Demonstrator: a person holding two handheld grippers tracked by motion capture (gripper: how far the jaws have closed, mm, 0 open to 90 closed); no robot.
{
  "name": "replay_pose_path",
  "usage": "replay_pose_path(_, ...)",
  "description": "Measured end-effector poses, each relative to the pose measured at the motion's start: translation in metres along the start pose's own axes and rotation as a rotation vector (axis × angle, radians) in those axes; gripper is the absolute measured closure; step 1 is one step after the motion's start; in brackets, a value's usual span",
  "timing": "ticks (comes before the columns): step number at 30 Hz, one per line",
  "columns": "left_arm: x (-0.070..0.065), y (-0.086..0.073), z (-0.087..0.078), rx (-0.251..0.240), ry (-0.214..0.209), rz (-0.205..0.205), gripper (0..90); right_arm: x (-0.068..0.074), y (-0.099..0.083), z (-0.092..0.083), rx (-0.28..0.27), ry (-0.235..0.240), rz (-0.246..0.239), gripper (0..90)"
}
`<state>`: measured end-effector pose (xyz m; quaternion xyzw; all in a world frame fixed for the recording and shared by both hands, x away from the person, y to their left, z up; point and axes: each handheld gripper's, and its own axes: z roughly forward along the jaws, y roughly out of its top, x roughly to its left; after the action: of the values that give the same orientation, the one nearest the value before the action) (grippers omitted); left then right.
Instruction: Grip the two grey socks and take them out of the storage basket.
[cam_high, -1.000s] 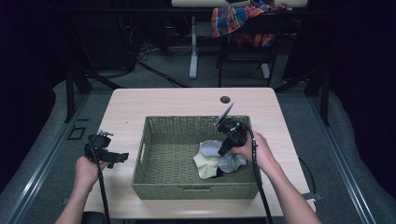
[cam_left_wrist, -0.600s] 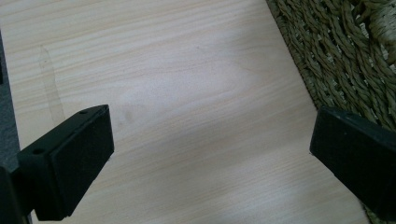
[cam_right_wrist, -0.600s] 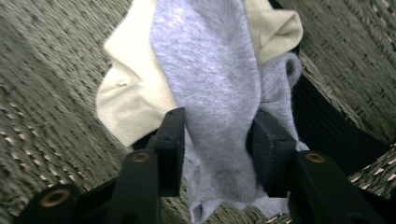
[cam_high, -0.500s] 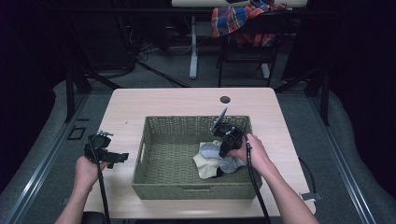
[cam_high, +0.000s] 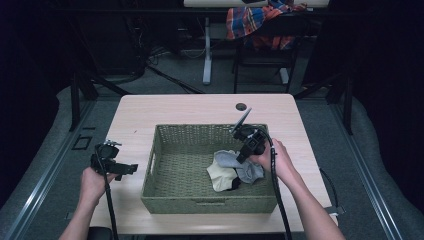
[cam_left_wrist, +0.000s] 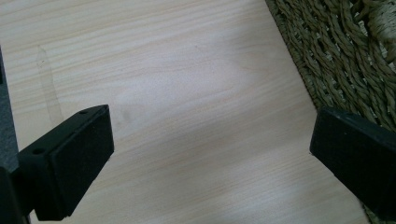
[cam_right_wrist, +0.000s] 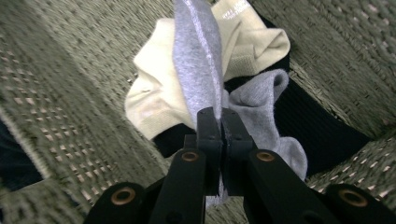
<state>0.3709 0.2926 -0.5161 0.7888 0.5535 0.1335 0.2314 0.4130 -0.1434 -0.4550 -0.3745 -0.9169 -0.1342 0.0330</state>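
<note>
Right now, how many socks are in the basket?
3 at least: a grey sock pinched in the right gripper, a cream sock beneath it, and a black sock at the bottom of the basket. More may be hidden underneath.

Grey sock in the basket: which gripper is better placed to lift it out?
Right. The right gripper is inside the woven basket, its jaws just closed and pinching a fold of the grey sock. The left gripper hangs open over bare table outside the basket.
</note>
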Motion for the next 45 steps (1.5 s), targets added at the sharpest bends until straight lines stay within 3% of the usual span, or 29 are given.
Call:
replay_pose_path(7, -0.002, 0.001, 0.000, 0.005, -0.003, 0.005, 0.0, 0.004, -0.001, -0.019, -0.053, 0.003, -0.002, 88.4)
replay_pose_path(19, 0.000, -0.002, -0.002, -0.004, 0.001, -0.005, 0.0, 0.005, 0.006, -0.048, -0.080, -0.013, -0.019, 88.4)
replay_pose_path(34, 0.001, -0.001, 0.000, 0.002, 0.007, -0.004, 0.0, -0.004, 0.016, -0.076, -0.152, -0.005, 0.000, 88.4)
replay_pose_path(45, 0.001, -0.001, 0.000, 0.005, 0.005, -0.001, 0.0, -0.008, 0.012, -0.090, -0.204, 0.005, 0.026, 88.4)
